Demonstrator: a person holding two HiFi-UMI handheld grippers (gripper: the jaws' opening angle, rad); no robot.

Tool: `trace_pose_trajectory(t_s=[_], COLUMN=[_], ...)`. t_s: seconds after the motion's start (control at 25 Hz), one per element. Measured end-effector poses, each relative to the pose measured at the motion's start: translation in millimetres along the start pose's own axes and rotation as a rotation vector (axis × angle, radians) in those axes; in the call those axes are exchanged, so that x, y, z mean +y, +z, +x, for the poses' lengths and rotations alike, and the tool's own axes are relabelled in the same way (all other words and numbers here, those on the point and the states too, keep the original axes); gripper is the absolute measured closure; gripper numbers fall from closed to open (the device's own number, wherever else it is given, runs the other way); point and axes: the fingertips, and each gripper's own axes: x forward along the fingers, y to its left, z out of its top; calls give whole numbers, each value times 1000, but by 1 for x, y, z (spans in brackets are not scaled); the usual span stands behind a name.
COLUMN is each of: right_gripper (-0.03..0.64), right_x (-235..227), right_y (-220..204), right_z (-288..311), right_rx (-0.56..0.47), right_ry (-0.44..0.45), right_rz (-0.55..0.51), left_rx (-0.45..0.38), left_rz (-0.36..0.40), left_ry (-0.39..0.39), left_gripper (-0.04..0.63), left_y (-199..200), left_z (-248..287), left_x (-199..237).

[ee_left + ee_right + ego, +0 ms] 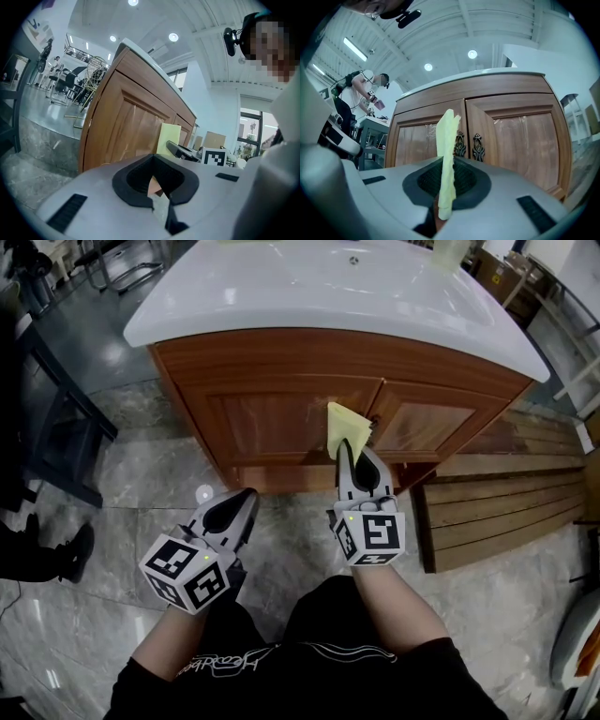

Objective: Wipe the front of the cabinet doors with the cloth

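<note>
The wooden cabinet (281, 413) under a white sink top has two panelled doors, the left door (417, 145) and the right door (520, 140), with ornate metal handles (468, 146) at the seam. My right gripper (343, 448) is shut on a pale yellow cloth (345, 426), which stands upright out of the jaws (447, 154) close to the door seam; whether it touches the wood I cannot tell. My left gripper (249, 495) hangs lower and to the left, shut with nothing in it, short of the cabinet (126, 126). The left gripper view shows the cloth (168, 138) from the side.
Wooden slats (497, 507) lie on the floor right of the cabinet. A dark table frame (56, 427) stands at the left, with a person's dark shoes (56, 554) beside it. The floor is grey marble tile (141, 484). A person (365, 89) stands in the background.
</note>
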Motion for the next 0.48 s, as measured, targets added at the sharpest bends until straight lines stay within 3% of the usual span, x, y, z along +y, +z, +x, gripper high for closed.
trace_pose_trajectory(t_s=[0.24, 0.48], right_gripper=[577, 577], right_x=[16, 47], right_y=[1, 1], right_z=[-7, 2], right_rx=[-8, -21], right_ry=[51, 147], right_rz=[-17, 45], left_rx=[1, 1], left_rz=[-5, -10], left_ry=[13, 52], left_gripper=[590, 591], left_y=[-3, -5], left_z=[-3, -13], left_x=[5, 19])
